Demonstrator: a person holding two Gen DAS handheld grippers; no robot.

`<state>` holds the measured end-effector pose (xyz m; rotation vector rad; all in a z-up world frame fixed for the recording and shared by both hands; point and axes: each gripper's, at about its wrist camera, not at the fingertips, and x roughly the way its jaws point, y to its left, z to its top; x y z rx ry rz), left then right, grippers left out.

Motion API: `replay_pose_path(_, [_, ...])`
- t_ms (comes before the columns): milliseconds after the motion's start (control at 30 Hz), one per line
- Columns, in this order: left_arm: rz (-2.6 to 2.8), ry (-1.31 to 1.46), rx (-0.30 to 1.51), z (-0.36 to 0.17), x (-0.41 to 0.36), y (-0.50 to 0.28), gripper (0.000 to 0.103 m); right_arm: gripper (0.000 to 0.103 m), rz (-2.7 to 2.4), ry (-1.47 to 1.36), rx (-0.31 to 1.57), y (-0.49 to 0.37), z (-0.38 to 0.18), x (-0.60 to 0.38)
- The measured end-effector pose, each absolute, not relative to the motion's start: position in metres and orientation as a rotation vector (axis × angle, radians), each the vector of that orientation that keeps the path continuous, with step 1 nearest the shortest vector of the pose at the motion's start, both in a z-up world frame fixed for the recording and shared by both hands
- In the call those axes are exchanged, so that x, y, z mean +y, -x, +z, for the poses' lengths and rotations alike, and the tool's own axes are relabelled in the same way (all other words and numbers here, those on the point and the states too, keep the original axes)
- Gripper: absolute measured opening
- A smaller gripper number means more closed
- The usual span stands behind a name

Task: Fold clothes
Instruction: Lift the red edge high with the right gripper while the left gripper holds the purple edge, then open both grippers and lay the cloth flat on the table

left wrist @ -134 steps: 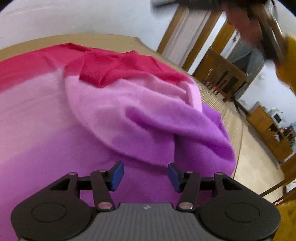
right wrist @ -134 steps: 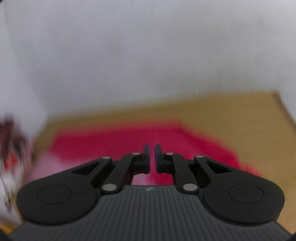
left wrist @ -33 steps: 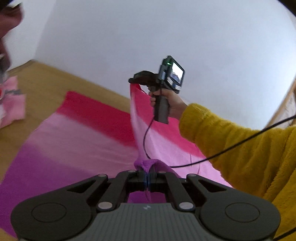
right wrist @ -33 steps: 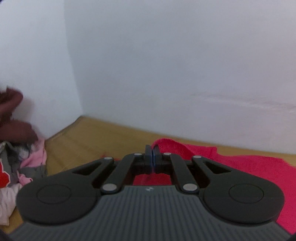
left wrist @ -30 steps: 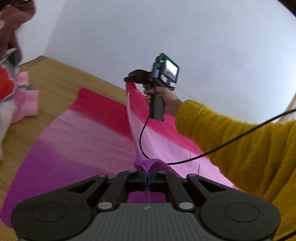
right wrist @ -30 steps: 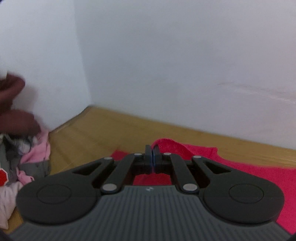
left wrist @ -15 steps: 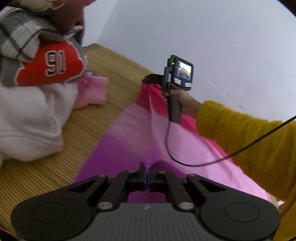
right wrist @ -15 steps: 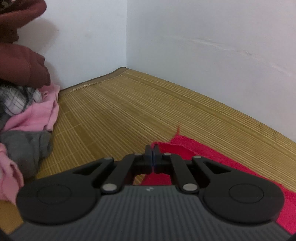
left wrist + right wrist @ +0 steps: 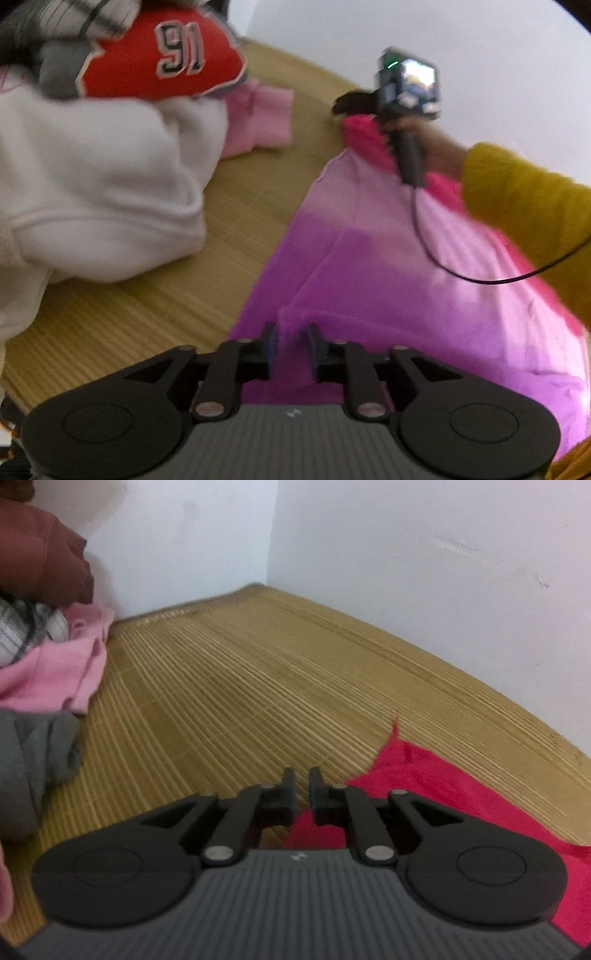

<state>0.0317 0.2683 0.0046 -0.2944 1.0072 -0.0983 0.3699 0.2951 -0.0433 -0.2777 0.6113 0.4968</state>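
**Letting go after the fold**

Left wrist view: the left gripper stands slightly spread over the purple edge of the cloth on the mat; lifting straight off would keep the fold flat. Half a second ago it pinched that edge.

Right wrist view: the right gripper has likewise parted, its red corner dropped.

Bare mat lies open; clothes pile blocks left.

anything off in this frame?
Mostly fine. The cloth lies folded on the mat, edges a bit rumpled, both hand-held grippers open. Only oddity: an unfolded clothes pile crowds the mat close beside it.
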Motion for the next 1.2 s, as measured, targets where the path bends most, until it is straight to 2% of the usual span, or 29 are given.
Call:
replay_pose_path(67, [-0.074, 0.274, 1.024, 0.006, 0.27, -0.028, 0.038, 0.028, 0.501, 0.269, 0.6, -0.362, -0.029, 0.29])
replay_pose_path(167, [-0.051, 0.215, 1.023, 0.013, 0.268, -0.02, 0.043, 0.033, 0.493, 0.271, 0.578, -0.34, 0.001, 0.27])
replay_pose_path(267, [-0.018, 0.175, 1.002, 0.018, 0.261, -0.014, 0.049, 0.034, 0.52, 0.306, 0.592, -0.302, 0.029, 0.237])
replay_pose_path(567, [-0.045, 0.152, 0.923, 0.038, 0.197, 0.015, 0.053, 0.035, 0.588, 0.472, 0.628, -0.098, 0.065, 0.098])
replay_pose_path(733, [-0.167, 0.093, 0.946, 0.043, 0.145, 0.035, 0.055, 0.035, 0.464, 0.281, 0.798, -0.003, 0.059, 0.009])
replay_pose_path(900, [-0.334, 0.01, 0.977, 0.043, 0.09, 0.047, 0.056, 0.035, 0.233, 0.08, 0.864, 0.078, 0.044, -0.073])
replay_pose_path(1200, [-0.765, -0.246, 0.989, 0.031, -0.011, 0.051, 0.056, 0.035, -0.088, -0.085, 0.939, 0.165, 0.009, -0.133])
